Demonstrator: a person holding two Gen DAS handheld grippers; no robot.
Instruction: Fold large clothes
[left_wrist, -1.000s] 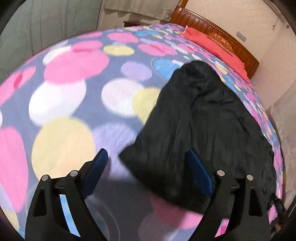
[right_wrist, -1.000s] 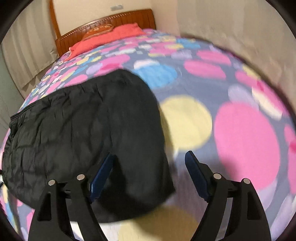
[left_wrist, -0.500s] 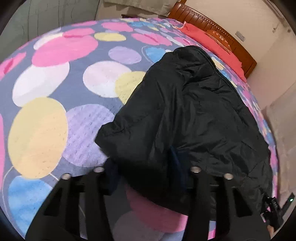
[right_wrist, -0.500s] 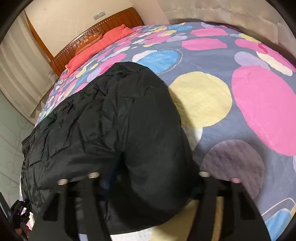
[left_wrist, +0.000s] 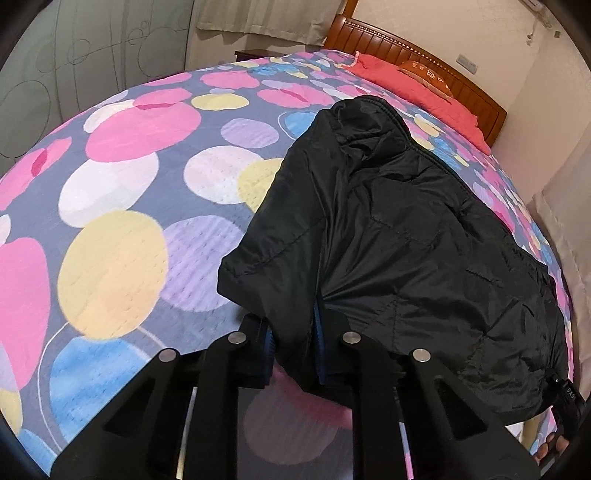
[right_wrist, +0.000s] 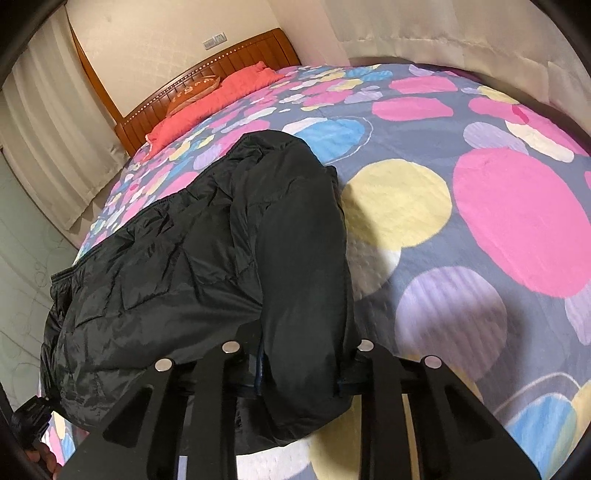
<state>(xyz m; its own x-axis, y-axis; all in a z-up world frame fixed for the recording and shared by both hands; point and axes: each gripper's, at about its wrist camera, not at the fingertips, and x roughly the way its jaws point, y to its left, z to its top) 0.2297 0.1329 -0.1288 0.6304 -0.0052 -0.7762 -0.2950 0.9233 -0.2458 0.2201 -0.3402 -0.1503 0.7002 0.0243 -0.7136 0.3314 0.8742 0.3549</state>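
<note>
Nearest each camera, both tools have a bite of the black padded jacket (left_wrist: 424, 236): the left gripper (left_wrist: 293, 343) is clamped on a gathered bunch of its near hem, and the right gripper (right_wrist: 301, 365) is squeezed around a thicker roll at the jacket's other near corner, the blue pads (right_wrist: 260, 363) almost buried in fabric. To do this fold well, I'd judge both corners should rise together and level, then travel away toward the collar so the hem lands square; the slick, puffy shell looks likely to slide, so the pinch wants to be firm and the lift slow. Both grippers sit low over the bed's near edge, pointing forward along the mattress and tilted slightly down. Beyond them the jacket lies spread lengthwise on the polka-dot bedspread (left_wrist: 122, 206), collar farthest away. Farther still are a red pillow (left_wrist: 413, 88) and the wooden headboard (right_wrist: 207, 81).
</note>
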